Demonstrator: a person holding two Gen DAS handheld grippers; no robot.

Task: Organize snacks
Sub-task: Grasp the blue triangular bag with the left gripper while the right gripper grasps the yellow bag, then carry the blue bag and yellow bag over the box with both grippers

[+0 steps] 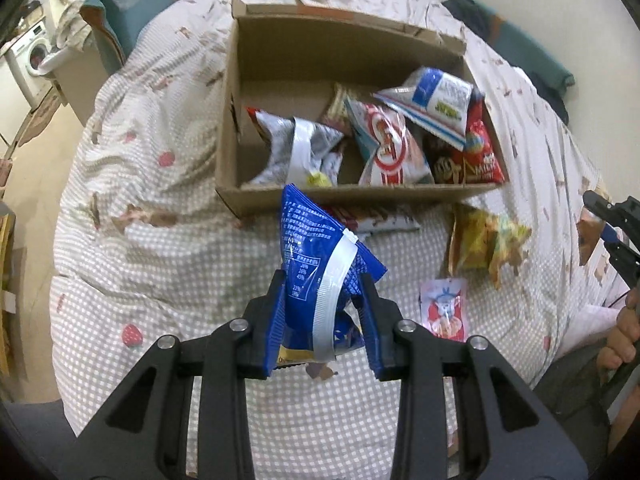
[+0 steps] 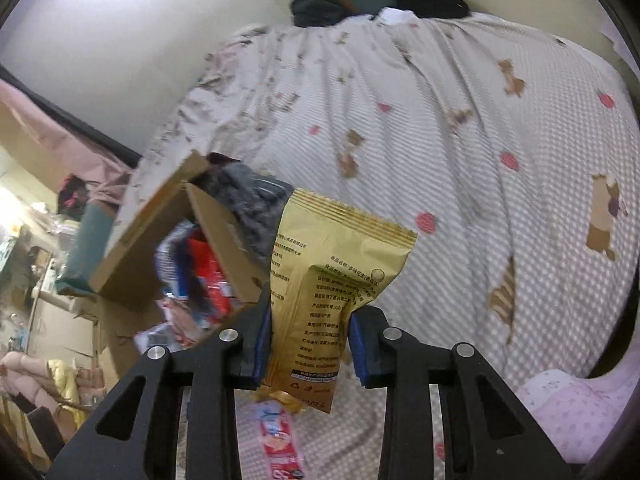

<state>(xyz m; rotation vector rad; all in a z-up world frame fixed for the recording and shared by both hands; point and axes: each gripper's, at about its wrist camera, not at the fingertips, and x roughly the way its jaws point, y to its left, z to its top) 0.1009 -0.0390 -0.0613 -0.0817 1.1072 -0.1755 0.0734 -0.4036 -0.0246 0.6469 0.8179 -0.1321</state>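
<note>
My left gripper [image 1: 322, 280] is shut on a blue snack bag [image 1: 316, 248] and holds it above the bed, just in front of the cardboard box [image 1: 340, 194]. The box holds several snack packs, among them a red and white bag [image 1: 390, 148] and a silver bag [image 1: 296, 144]. My right gripper [image 2: 310, 296] is shut on a gold snack bag [image 2: 328, 280], lifted over the bed to the right of the box [image 2: 144, 240]. The right gripper also shows at the right edge of the left wrist view [image 1: 608, 220].
On the checked bedspread [image 1: 160, 248] lie a yellow crinkled bag [image 1: 486, 244], a small pink and red sachet [image 1: 444, 308] and a flat pack [image 1: 376, 220] against the box front. The sachet shows below my right gripper [image 2: 280, 444]. Pillows lie at the bed head.
</note>
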